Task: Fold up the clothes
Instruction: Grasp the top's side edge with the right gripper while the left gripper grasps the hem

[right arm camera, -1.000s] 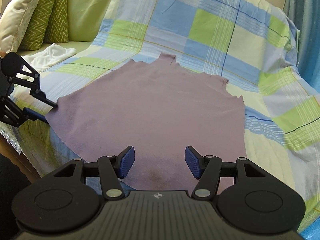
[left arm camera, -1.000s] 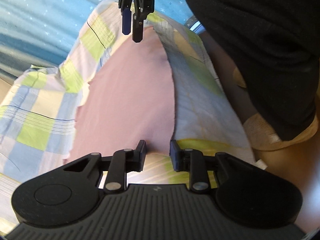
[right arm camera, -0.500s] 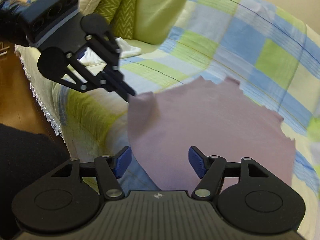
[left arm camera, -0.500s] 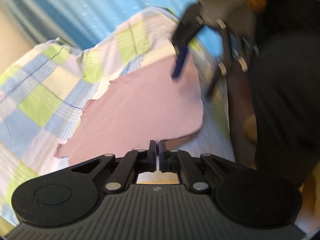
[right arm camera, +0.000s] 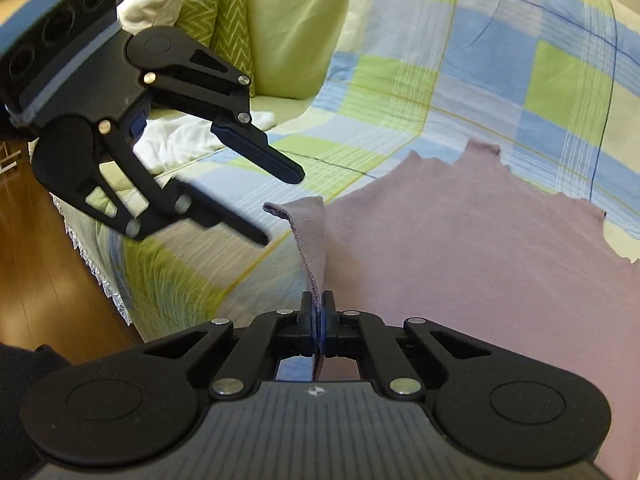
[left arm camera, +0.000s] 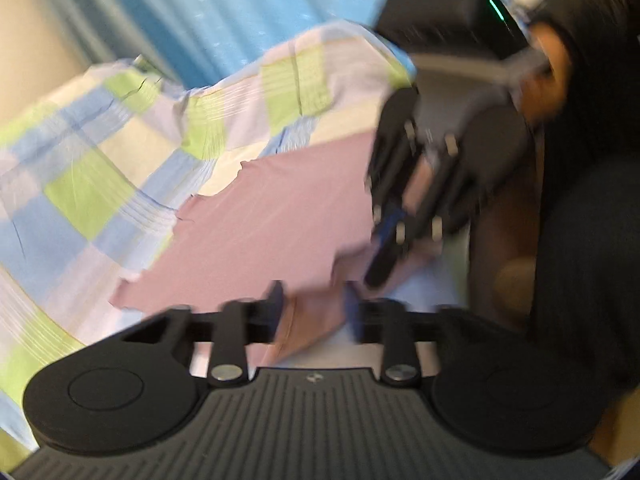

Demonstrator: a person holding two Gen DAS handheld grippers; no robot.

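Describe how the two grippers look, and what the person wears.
Both grippers are matte black, with a ribbed body, two round discs, silver pivot pins and linkage fingers. The right gripper has blue pads; the left gripper carries a dark block with a grey-blue band and round holes. The person wears dark clothing.

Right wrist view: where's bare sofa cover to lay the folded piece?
Free: the checked blue-green sofa cover on the backrest above the mauve cloth, and the strip left of its lifted edge, under the open left gripper. Crowded: white garment and zigzag cushions far left.
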